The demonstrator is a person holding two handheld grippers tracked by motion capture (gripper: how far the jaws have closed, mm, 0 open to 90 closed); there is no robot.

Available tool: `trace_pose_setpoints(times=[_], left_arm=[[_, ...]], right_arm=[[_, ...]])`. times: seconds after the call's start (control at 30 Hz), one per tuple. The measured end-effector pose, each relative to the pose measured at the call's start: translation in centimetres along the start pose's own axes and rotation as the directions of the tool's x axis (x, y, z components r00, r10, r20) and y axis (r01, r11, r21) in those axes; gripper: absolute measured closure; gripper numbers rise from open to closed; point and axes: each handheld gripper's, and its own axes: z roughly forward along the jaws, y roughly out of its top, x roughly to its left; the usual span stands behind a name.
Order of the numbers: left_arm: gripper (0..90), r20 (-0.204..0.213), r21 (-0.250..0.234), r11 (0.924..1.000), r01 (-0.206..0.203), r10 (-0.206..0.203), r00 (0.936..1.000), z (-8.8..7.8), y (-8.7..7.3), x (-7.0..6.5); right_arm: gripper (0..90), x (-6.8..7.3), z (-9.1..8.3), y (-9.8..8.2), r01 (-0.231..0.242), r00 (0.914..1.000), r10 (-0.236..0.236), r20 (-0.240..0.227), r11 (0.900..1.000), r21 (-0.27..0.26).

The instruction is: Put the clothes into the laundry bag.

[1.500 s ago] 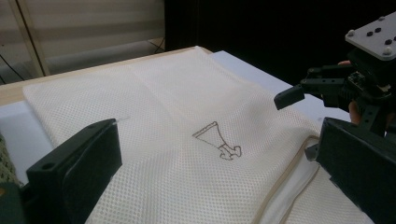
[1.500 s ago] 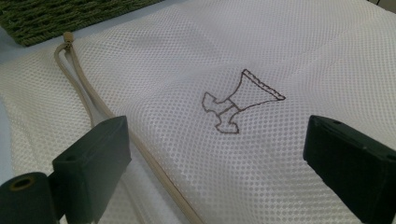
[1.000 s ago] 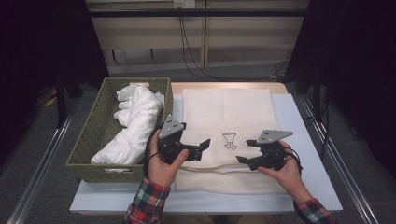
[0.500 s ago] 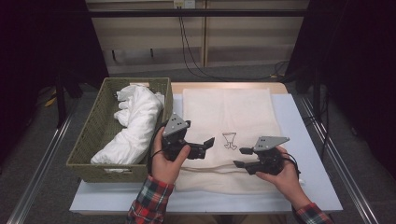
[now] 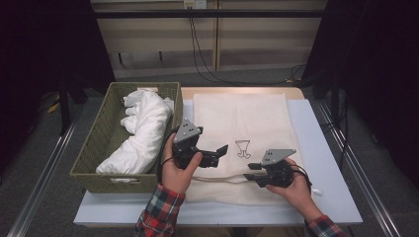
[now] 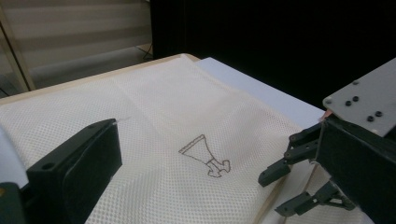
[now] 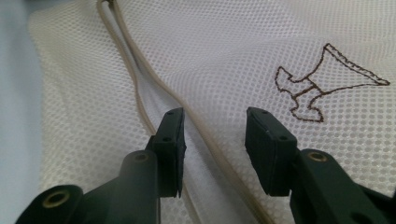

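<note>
A cream mesh bag [image 5: 237, 116] lies flat on the table, with a brown stitched emblem [image 5: 242, 148] near its middle. Its drawstring cord [image 5: 217, 178] runs along the near hem. My left gripper [image 5: 220, 154] hovers open just left of the emblem [image 6: 205, 156]; one black finger [image 6: 79, 163] shows in the left gripper view. My right gripper [image 5: 248, 172] is low over the near hem, jaws open. In the right gripper view the cord [image 7: 140, 70] passes between the open jaws of the right gripper [image 7: 215, 126], untouched.
A woven green basket [image 5: 94, 143] stands at the table's left with a bundle of white cloth [image 5: 141, 133] in it. White tabletop [image 5: 316, 143] shows right of the bag. The table's front edge is just behind both hands.
My right gripper has moved left and nearer the front, down to the cord at the hem. My left gripper has shifted slightly right toward the emblem.
</note>
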Motion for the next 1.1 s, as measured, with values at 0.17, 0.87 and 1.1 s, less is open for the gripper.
trace_pose_setpoints(times=[0.17,0.87,1.1], left_arm=[[0.1,-0.009,0.012,0.9999,-0.005,0.005,0.9999,-0.1,0.0,-0.1],[0.1,-0.025,0.03,0.9995,-0.004,0.005,0.9997,-0.5,-0.6,0.1],[0.1,-0.022,0.029,0.9996,-0.004,0.004,0.9998,-0.5,-0.8,0.2]], right_arm=[[54.2,-0.3,0.6,-0.1,-0.01,0.9998,0.01,0.019,1.0,0.012],[57.5,-0.9,1.8,-0.3,-0.022,0.9998,0.022,0.004,0.998,0.059],[65.9,-0.7,1.9,-0.2,-0.018,0.9998,0.018,0.0,0.998,0.059]])
